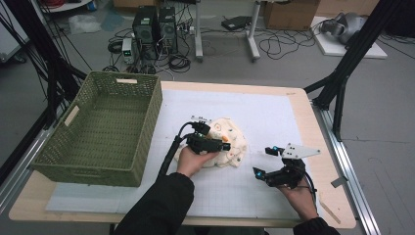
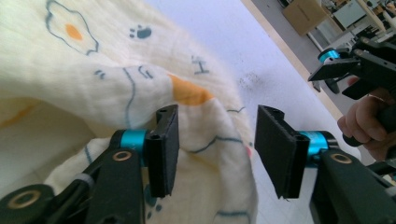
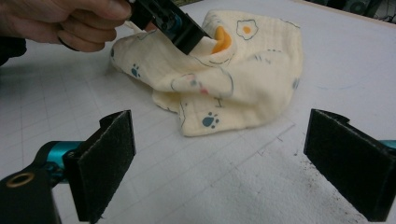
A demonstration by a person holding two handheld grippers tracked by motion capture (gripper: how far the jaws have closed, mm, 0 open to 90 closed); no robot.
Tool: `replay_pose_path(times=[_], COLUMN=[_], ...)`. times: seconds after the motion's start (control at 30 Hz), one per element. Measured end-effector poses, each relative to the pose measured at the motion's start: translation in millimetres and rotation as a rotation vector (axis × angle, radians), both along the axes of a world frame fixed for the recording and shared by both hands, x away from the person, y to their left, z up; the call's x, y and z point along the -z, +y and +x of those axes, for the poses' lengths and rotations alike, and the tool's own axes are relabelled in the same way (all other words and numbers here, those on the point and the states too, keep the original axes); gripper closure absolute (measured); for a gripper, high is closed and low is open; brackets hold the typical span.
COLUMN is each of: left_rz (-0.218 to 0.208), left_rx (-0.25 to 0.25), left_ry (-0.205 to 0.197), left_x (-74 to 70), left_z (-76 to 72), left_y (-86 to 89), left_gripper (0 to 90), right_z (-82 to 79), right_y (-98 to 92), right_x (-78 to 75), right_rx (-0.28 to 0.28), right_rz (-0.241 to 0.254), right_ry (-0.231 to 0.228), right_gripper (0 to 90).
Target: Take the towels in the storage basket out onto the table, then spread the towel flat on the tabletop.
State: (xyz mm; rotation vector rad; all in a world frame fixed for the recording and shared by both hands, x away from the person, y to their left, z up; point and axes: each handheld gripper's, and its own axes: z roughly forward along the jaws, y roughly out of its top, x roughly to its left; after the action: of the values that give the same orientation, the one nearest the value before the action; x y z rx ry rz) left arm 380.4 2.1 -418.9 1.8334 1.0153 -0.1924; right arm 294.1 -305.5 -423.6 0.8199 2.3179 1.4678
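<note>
Our left gripper (image 2: 217, 149) with jaws apart over the crumpled cream printed muslin cloth (image 1: 226, 141) at mid-mat on the white gridded mat (image 1: 274, 112), our right gripper (image 1: 268, 161) wide open near the mat's right edge, green woven basket (image 1: 100, 127) at the table's left edge

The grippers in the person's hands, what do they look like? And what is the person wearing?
Both the left gripper and the right gripper are black, with two flat black jaws faced in dark foam pads and shiny teal rings behind them. A black cable trails from the left one. The right one carries a grey three-cornered plate. The person wears dark long sleeves.
</note>
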Motion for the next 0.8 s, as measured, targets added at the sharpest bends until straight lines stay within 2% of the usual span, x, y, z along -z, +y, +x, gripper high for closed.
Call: replay_pose_path(times=[0.13,0.37,0.8], left_rz=[0.006,0.002,-0.005], left_rx=[-0.005,-0.015,-0.068], left_ry=[-0.024,-0.069,-0.098], left_x=[-6.9,-15.8,-18.1], left_z=[-1.9,-8.8,-19.3], left_y=[6.4,20.2,52.2], left_gripper=[44.2,43.9,43.5], right_z=[-0.4,-0.6,-0.7], right_y=[0.1,-0.2,2.2], right_x=[-0.3,-0.4,0.2], right_rx=[-0.001,-0.001,-0.001], right_rz=[0.000,0.001,-0.005], right_ry=[-0.003,-0.001,0.013], right_gripper=[8.2,8.2,8.2])
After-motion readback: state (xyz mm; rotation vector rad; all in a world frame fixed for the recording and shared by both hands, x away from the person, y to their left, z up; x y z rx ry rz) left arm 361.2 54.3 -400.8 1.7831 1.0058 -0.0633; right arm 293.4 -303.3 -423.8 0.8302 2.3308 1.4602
